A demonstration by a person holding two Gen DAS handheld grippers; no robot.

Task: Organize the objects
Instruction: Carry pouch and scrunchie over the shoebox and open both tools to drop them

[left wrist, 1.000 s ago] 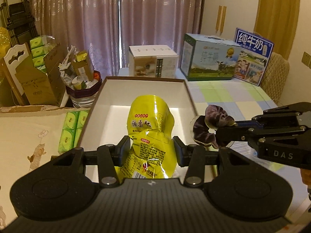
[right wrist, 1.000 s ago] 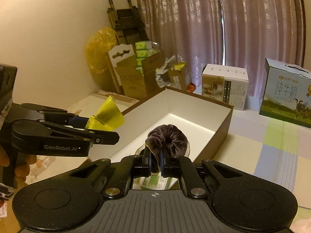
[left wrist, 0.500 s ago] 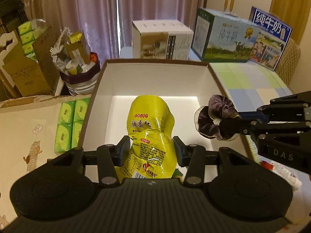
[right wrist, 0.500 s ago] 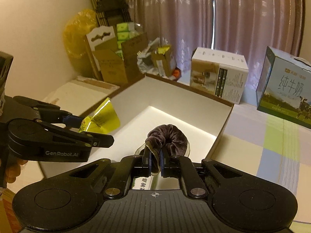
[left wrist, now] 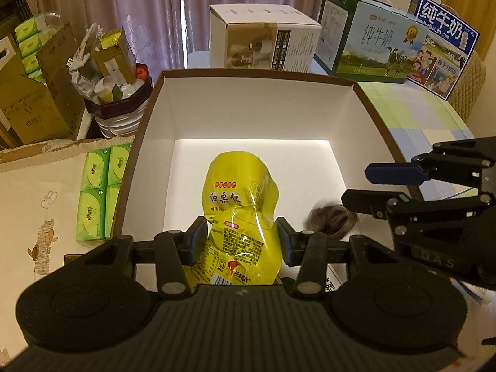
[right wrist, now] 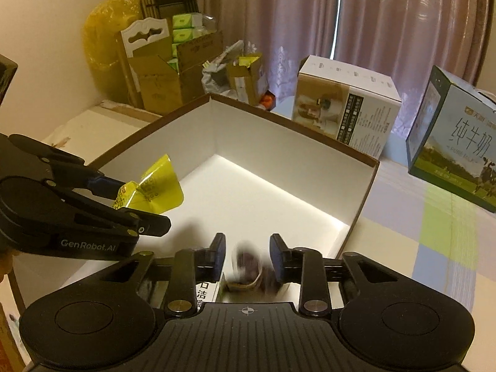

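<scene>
My left gripper (left wrist: 241,238) is shut on a yellow snack bag (left wrist: 240,204) and holds it over the open white box (left wrist: 248,111) with a brown rim. The same bag (right wrist: 152,189) sticks out past the left gripper (right wrist: 145,214) in the right wrist view. My right gripper (right wrist: 246,254) stands open above the box's near right corner. A dark velvet scrunchie (right wrist: 251,268) shows blurred below and between its fingers, free of them. In the left wrist view the scrunchie (left wrist: 330,220) lies low in the box, under the open right gripper (left wrist: 356,186).
Green tissue packs (left wrist: 99,186) lie left of the box on a cream cloth. A white carton (left wrist: 263,43) and two milk cartons (left wrist: 372,37) stand behind it. A basket of clutter (left wrist: 111,71) and cardboard boxes (right wrist: 173,74) sit at the back left. A checked tablecloth (right wrist: 434,241) extends right.
My right gripper has opened and the scrunchie has dropped out of it into the box. Both grippers have moved forward over the box. The left one still holds the yellow bag.
</scene>
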